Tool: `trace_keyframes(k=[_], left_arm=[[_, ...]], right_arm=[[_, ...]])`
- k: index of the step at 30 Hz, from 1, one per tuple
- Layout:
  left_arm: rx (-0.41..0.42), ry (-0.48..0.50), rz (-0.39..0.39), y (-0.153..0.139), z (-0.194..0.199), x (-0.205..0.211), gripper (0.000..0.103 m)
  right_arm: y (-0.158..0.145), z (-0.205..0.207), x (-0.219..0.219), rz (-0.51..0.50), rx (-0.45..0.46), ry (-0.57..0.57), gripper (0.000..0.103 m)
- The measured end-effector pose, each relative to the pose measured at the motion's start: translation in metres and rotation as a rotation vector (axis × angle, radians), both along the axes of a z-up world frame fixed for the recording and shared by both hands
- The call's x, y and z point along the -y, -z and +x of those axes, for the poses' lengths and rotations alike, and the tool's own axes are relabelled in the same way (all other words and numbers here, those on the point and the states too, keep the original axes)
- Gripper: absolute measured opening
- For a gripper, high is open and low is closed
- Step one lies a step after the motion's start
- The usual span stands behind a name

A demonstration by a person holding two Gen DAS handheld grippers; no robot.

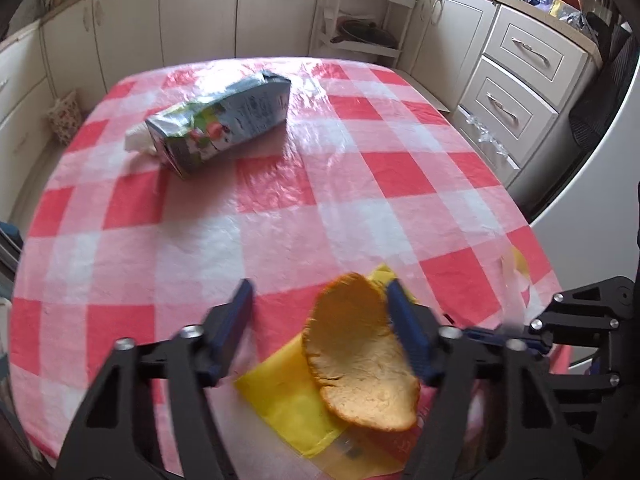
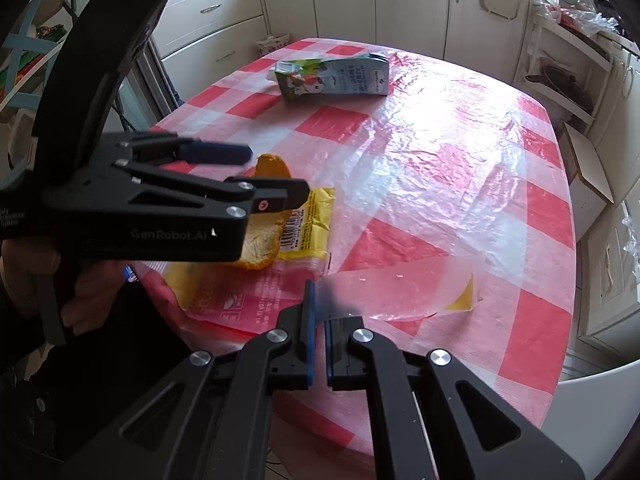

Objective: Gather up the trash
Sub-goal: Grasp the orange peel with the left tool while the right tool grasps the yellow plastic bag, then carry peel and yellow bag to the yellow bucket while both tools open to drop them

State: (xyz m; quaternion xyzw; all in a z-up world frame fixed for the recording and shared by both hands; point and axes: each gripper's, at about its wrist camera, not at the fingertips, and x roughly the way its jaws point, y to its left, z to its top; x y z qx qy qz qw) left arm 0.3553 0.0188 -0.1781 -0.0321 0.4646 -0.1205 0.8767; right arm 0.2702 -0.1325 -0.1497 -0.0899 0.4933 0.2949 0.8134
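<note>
A curved orange peel [image 1: 360,344] lies on a yellow and red snack wrapper [image 1: 288,404] at the near edge of the checked table [image 1: 360,200]. My left gripper [image 1: 320,286] is open around the peel. Its right finger [image 1: 404,328] is against the peel's edge and its left finger stands clear. In the right wrist view the same left gripper [image 2: 276,172] points down over the peel [image 2: 260,248]. My right gripper [image 2: 322,308] is shut on the clear end of the wrapper [image 2: 384,288] and holds it lifted. A crumpled milk carton [image 1: 220,124] lies on its side at the far left.
A white crumpled paper [image 1: 138,140] sits against the carton. Cream cabinets and drawers [image 1: 520,80] ring the table, with an open shelf [image 1: 360,36] behind it. A person's hand [image 2: 88,292] holds the left gripper's handle at the near edge.
</note>
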Motion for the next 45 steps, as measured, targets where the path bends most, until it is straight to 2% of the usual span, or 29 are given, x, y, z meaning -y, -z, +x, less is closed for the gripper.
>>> trace_keyframes(k=[2,3,4,10,12,13,16,18,21,36,45], left_arm=[[-0.007,-0.001,-0.013,0.000,-0.002,0.001,0.039],[-0.020,0.002,-0.037,-0.001,-0.002,0.000,0.028],[-0.026,0.000,-0.050,-0.001,-0.002,-0.001,0.023],[-0.006,-0.037,-0.095,-0.009,-0.008,-0.012,0.012],[-0.003,-0.054,-0.102,-0.011,-0.010,-0.018,0.010],[-0.002,-0.065,-0.109,-0.012,-0.010,-0.021,0.008],[-0.002,-0.088,-0.129,-0.014,-0.013,-0.030,0.007],[0.004,-0.099,-0.136,-0.018,-0.016,-0.034,0.006],[0.015,-0.108,-0.138,-0.022,-0.020,-0.036,0.006],[0.060,-0.184,-0.199,-0.054,-0.035,-0.037,0.005],[0.086,-0.109,-0.224,-0.074,-0.043,0.013,0.005]], right_arm=[[0.000,0.000,0.001,-0.004,0.003,0.006,0.005],[0.000,0.001,0.001,-0.005,0.003,0.008,0.005],[0.000,0.000,0.001,-0.006,0.004,0.009,0.004],[-0.001,-0.001,0.001,-0.022,0.002,0.019,0.008],[-0.002,-0.003,0.001,-0.016,-0.003,0.017,0.027],[-0.002,-0.005,0.000,-0.019,-0.001,0.013,0.030],[-0.002,-0.012,-0.005,-0.054,0.038,0.002,0.030],[-0.002,-0.014,-0.006,-0.057,0.046,0.002,0.015],[-0.003,-0.015,-0.003,-0.057,0.044,0.018,0.005],[-0.033,-0.020,0.046,-0.016,0.122,0.171,0.004],[-0.050,-0.039,0.107,-0.056,0.176,0.295,0.004]])
